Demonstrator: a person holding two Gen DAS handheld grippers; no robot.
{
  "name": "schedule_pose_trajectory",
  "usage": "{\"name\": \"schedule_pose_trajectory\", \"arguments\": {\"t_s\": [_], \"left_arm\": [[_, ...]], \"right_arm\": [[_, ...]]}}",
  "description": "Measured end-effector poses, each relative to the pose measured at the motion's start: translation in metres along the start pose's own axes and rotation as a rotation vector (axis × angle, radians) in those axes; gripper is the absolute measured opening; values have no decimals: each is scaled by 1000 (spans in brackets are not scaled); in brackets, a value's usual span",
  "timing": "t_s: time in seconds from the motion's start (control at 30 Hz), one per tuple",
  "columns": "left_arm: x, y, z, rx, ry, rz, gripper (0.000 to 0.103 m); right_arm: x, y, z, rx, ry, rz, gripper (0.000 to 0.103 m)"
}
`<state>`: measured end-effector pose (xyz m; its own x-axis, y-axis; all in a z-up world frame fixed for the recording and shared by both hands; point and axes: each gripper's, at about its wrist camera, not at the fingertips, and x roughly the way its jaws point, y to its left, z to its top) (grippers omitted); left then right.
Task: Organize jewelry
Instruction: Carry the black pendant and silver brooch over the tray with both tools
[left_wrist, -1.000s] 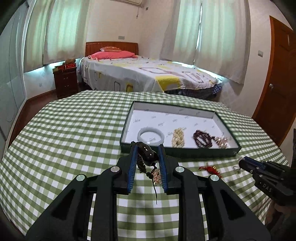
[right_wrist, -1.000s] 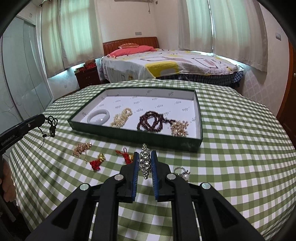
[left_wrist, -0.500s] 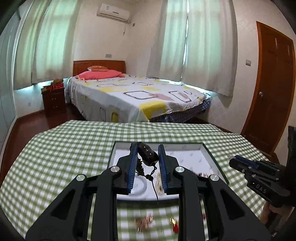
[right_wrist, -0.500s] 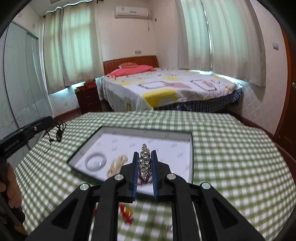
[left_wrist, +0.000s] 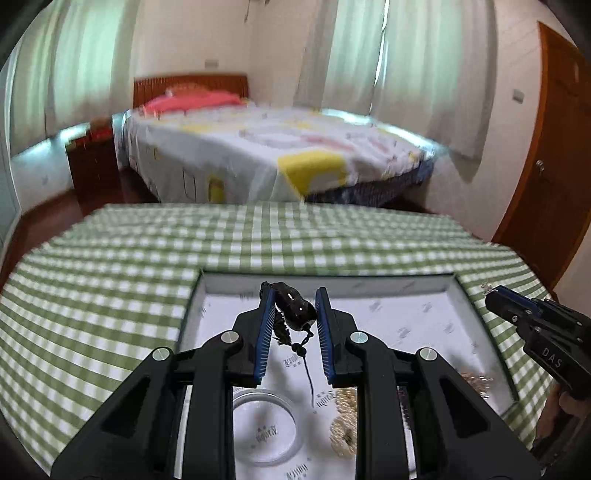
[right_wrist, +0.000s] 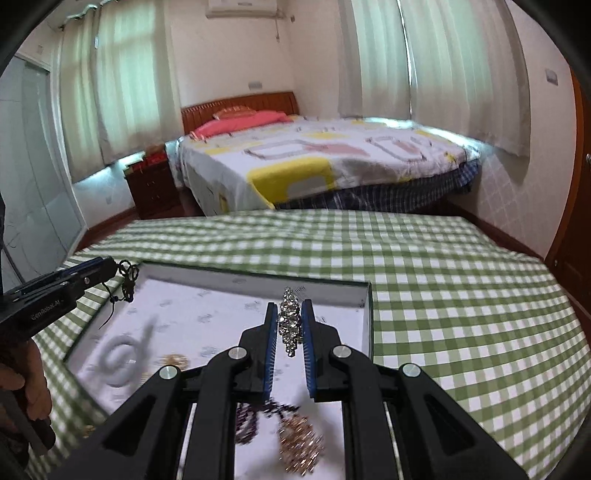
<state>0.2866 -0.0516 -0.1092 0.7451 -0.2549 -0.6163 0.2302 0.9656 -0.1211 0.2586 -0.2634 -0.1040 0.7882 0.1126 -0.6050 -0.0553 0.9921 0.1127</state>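
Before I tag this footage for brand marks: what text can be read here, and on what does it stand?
"DAS": on the right gripper, seen from the left wrist.
"GenRobot.AI": on the left gripper, seen from the right wrist.
Repeated printed marks on the tray lining: too blurred to read.

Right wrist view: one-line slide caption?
Right gripper holds rhinestone piece over the tray; left gripper brings a black pendant.

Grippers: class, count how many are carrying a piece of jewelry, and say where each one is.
2. The left gripper holds a black pendant over the tray; the right gripper holds a rhinestone piece over its right part.
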Motion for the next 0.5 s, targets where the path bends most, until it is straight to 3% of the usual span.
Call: {"name": "schedule_pose_trajectory", "arguments": {"t_s": [0.2, 0.5], "left_arm": [[47, 9, -6, 7, 130, 6, 22], [75, 10, -15, 24, 271, 3, 23]], "right_arm": [[34, -7, -9, 6, 97, -5, 14], [52, -7, -14, 6, 195, -12, 14]]}}
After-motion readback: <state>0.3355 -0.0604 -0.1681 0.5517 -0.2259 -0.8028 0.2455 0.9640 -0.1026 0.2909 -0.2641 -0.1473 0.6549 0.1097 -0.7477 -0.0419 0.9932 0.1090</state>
